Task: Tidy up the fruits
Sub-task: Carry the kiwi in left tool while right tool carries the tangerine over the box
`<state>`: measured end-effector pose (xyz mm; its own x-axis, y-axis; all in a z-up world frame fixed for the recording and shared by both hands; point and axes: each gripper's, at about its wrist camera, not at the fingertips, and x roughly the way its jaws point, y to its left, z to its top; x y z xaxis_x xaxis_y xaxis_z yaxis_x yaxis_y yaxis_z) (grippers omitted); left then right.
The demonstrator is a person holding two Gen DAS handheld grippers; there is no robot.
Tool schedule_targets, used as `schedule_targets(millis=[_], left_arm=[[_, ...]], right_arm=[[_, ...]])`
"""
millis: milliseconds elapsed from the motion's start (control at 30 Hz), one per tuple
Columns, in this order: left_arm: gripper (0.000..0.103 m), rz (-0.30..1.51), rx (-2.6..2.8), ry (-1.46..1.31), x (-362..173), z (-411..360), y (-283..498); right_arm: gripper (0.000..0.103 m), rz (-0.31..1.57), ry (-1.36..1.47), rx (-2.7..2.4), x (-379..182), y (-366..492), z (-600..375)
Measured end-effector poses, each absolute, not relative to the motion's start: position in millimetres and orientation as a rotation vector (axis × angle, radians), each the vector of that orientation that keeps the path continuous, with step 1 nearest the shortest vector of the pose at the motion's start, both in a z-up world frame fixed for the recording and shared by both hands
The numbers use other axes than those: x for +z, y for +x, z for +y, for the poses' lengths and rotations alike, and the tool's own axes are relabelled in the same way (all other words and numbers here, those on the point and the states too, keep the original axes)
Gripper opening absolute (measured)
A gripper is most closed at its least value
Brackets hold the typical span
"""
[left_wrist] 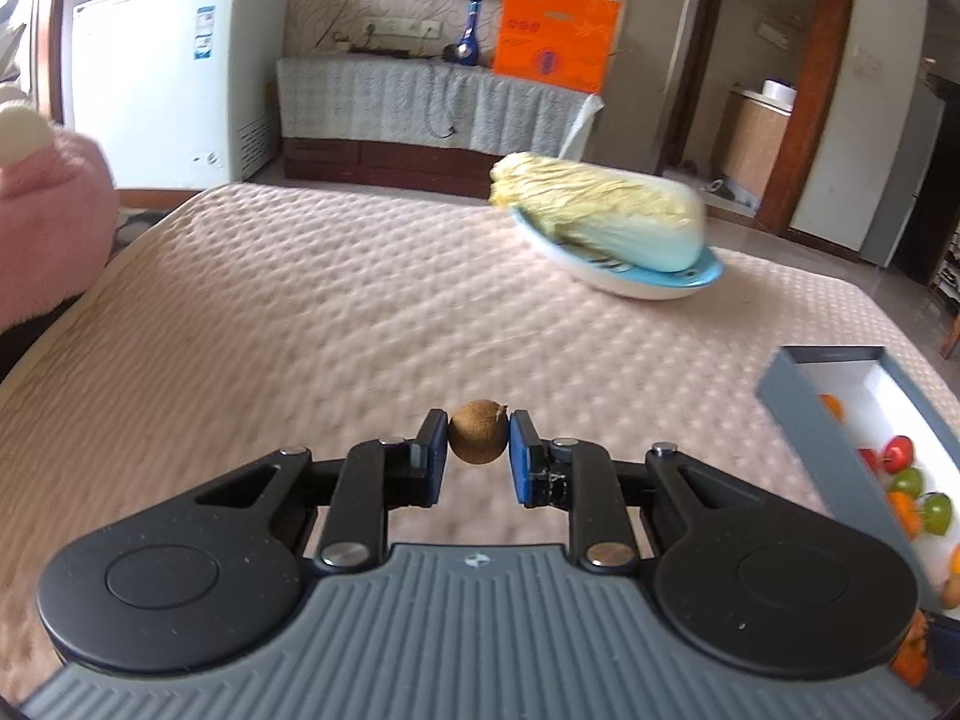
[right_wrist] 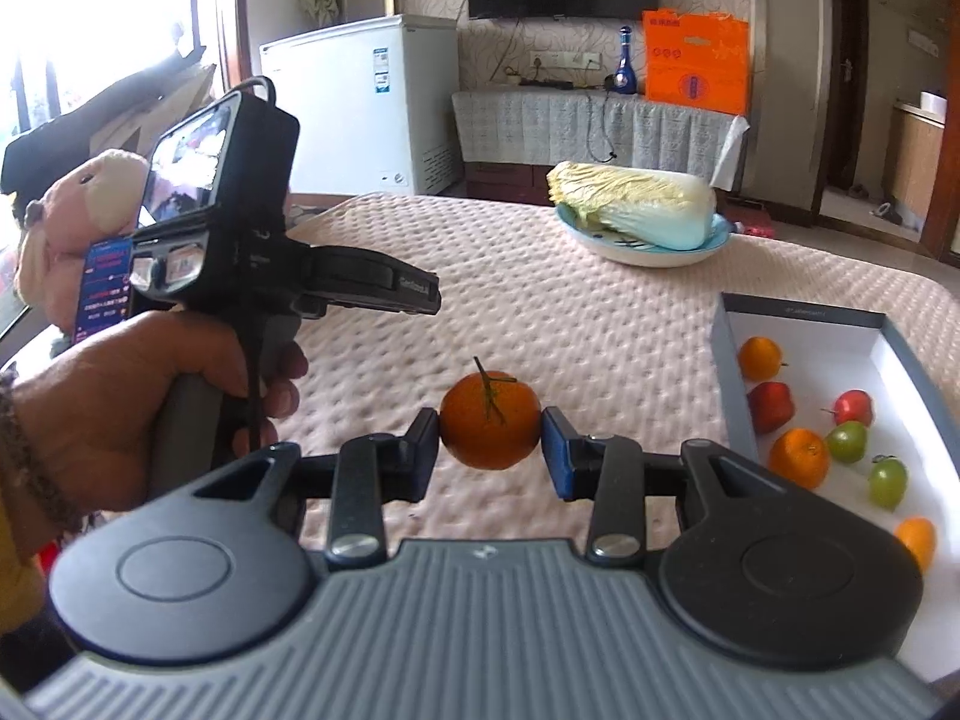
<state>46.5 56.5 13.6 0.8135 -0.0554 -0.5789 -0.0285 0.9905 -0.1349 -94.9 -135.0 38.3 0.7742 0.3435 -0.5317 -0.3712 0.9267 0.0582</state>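
My left gripper [left_wrist: 479,441] is shut on a small round brown fruit [left_wrist: 478,432], held just above the pink quilted tablecloth [left_wrist: 300,312]. My right gripper [right_wrist: 491,429] is shut on an orange tangerine [right_wrist: 491,420] with a green stem, also above the cloth. A grey box with a white inside [right_wrist: 804,315] lies at the right and holds several oranges, red fruits and green fruits; the left wrist view shows the same box [left_wrist: 840,456] at its right edge. In the right wrist view a hand [right_wrist: 120,396] grips the left gripper's handle at the left.
A napa cabbage [right_wrist: 636,204] lies on a blue-rimmed plate [right_wrist: 648,255] at the far side of the table. A pink plush toy [right_wrist: 78,222] sits at the left edge. Beyond the table stand a white freezer [right_wrist: 372,102], a covered cabinet and an orange bag [right_wrist: 696,60].
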Motion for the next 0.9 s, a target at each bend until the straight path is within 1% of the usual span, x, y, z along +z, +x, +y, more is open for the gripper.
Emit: schedule_targets(millis=[433,900], left_arm=[[0.026,0.601,-0.083,-0.092,29,1,46],[0.026,0.573,-0.185,-0.067,40,-63,47]], right_arm=[[0.04,0.528,-0.022,0.326,50,-102,-180],[0.04,0.521,-0.005,0.284,51,-109,-215]])
